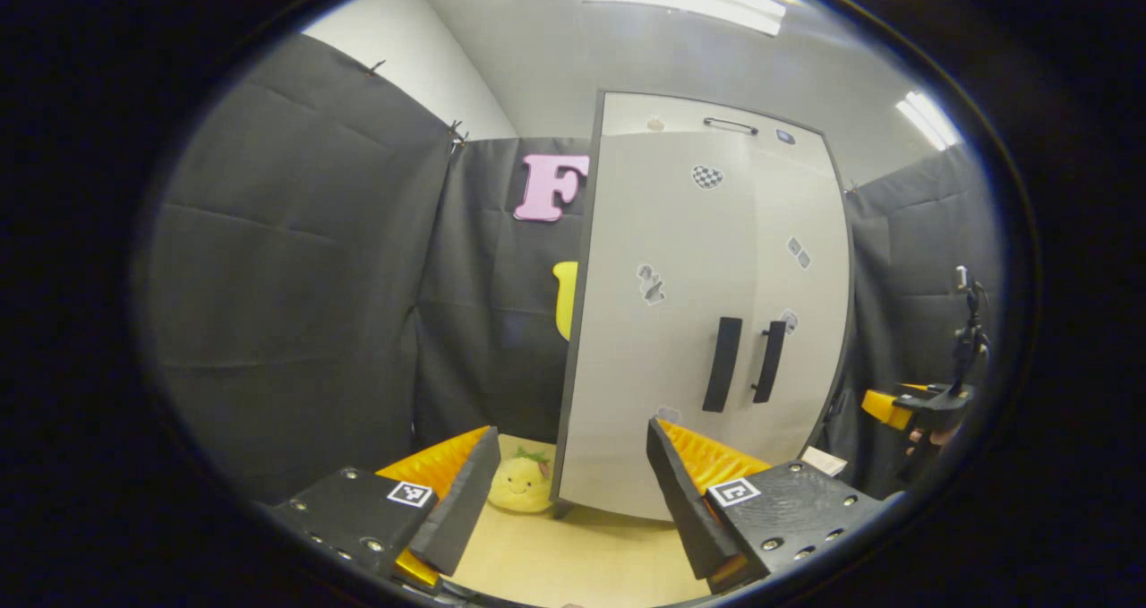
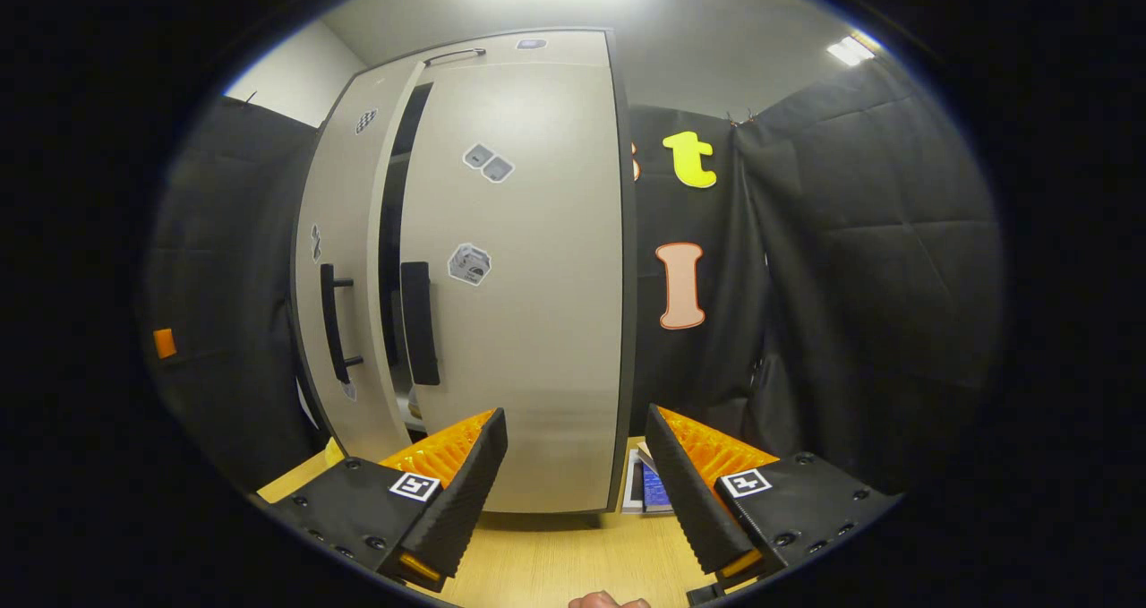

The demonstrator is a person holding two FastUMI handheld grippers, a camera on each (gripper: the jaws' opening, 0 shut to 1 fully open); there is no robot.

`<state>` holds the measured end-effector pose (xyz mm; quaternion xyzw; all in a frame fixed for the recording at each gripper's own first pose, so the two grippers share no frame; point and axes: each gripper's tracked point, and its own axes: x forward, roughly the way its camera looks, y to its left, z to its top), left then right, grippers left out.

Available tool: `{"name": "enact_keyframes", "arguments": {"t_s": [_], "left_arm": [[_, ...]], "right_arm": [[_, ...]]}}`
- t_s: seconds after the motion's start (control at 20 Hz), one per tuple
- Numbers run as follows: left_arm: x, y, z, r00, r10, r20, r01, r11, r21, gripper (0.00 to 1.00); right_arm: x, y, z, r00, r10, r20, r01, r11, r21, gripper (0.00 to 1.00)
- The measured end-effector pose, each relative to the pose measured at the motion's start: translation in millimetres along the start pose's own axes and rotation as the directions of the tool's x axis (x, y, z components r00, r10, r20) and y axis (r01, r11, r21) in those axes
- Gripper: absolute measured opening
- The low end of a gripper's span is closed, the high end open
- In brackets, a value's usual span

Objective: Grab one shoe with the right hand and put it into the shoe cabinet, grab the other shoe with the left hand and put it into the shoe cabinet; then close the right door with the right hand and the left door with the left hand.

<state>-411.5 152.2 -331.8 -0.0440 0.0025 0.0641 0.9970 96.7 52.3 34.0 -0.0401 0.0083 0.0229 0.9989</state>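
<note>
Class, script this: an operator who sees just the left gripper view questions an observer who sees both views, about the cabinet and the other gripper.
Operator: The shoe cabinet looks fully shut from here. Is it?
Observer: Not quite. The right gripper view shows a dark gap between its two doors.
Operator: Is the right gripper carrying anything?
Observer: No. It is open and empty, facing the cabinet front.

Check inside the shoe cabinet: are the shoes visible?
No shoes can be made out. The shoe cabinet shows a dark slit between its doors in the right gripper view; the doors cover the rest.
</note>
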Motion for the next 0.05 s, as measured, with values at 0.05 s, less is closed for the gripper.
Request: {"name": "enact_keyframes", "arguments": {"t_s": [0.05], "left_arm": [[0.4, 1.9, -5.0, 1.000, -0.001, -0.005, 0.001, 1.000, -0.004, 0.94]], "right_arm": [[-0.2, 0.9, -1.2, 1.000, -0.004, -0.002, 0.004, 1.000, 0.000, 0.98]]}}
